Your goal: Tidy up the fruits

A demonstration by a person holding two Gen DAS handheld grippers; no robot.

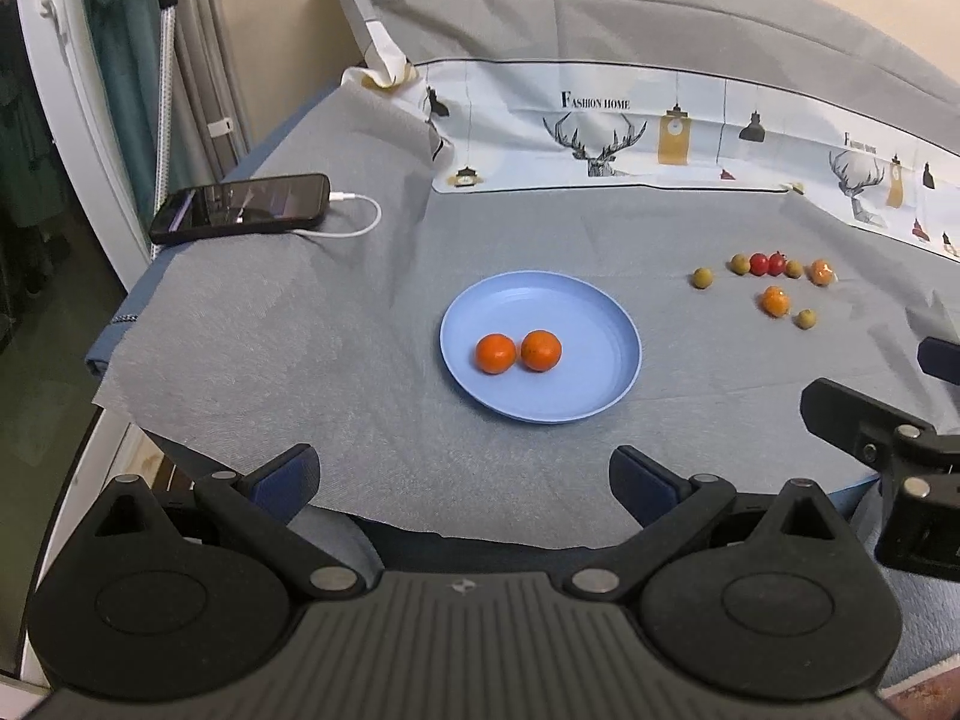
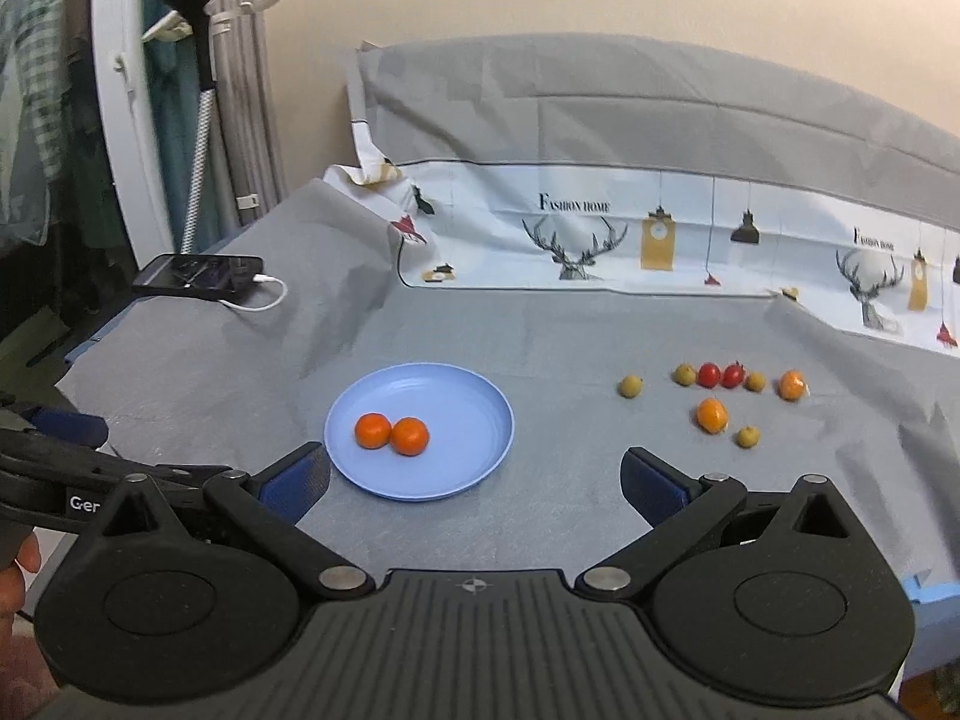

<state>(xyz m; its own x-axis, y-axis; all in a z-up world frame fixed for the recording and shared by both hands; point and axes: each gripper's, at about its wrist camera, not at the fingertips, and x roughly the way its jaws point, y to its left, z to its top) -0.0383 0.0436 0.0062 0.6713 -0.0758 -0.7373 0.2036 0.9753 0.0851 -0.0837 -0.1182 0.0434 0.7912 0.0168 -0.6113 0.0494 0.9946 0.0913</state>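
A light blue plate point(image 1: 606, 372) point(image 2: 474, 420) lies on the grey cloth with two oranges point(image 1: 519, 352) point(image 2: 393, 433) side by side in it. To its right lie loose small fruits: two red ones point(image 1: 767, 264) point(image 2: 720, 374), several olive-green ones point(image 1: 701, 277) point(image 2: 630, 386) and two orange ones point(image 1: 775, 300) point(image 2: 711, 414). My left gripper point(image 1: 465, 480) hangs open over the near table edge, nothing between its fingers. My right gripper point(image 2: 474, 483) is open too, empty, just short of the plate. In the left wrist view the right gripper point(image 1: 888, 396) shows at the right edge.
A black phone point(image 1: 240, 209) point(image 2: 198, 275) on a white charging cable lies at the table's far left corner. A printed cloth point(image 1: 600, 138) point(image 2: 600, 240) and a grey cover rise along the back. A striped pole point(image 1: 165, 90) stands left of the table.
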